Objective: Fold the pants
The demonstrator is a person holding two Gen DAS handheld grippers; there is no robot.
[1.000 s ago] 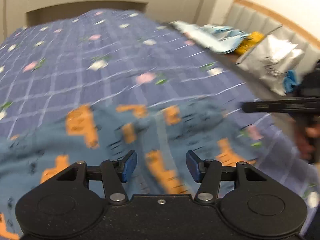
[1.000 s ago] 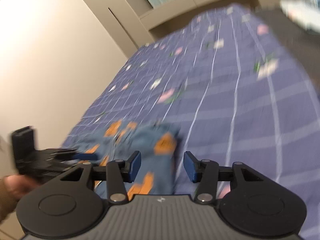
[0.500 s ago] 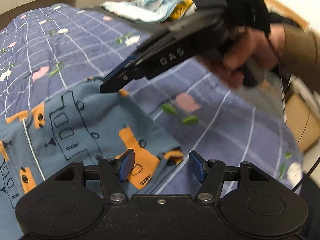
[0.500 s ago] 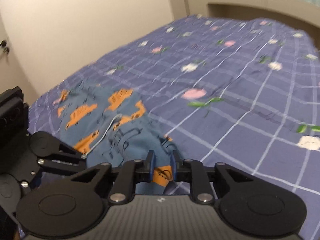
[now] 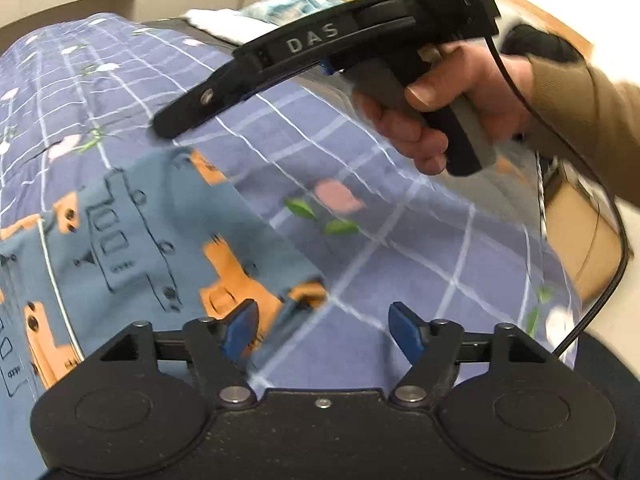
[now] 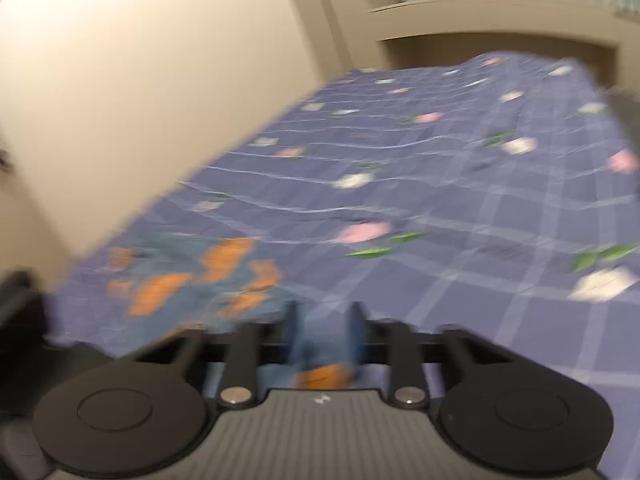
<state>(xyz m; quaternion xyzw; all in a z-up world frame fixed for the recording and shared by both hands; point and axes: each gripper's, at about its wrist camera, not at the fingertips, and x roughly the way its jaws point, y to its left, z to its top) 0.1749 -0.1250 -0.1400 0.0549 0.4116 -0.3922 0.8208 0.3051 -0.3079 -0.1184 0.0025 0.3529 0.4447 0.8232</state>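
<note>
**A:** A bed under a purple checked sheet with a flower print carries our work, and the pants, blue with orange vehicles, lie spread on its near part. Why spread flat?

**B:** We judge it gives us a smooth layer to fold over. In the right wrist view the pants sit at the lower left of the sheet, one edge lifted into our right gripper.

**A:** And that gripper's state?

**B:** Narrowed around a bunch of blue and orange cloth, though the picture is blurred. In the left wrist view we see it from the side, held by the right hand above the far corner of the pants; from there we cannot tell what it holds.

**A:** The left gripper?

**B:** Its jaws stand wide and empty, low over the near corner of the pants, one pad above the cloth and the other above bare sheet. We read that as lining up to take this corner.

**A:** Any containers?

**B:** None we can name. There is only a blurred heap of pale things beyond the bed's far edge.
</note>
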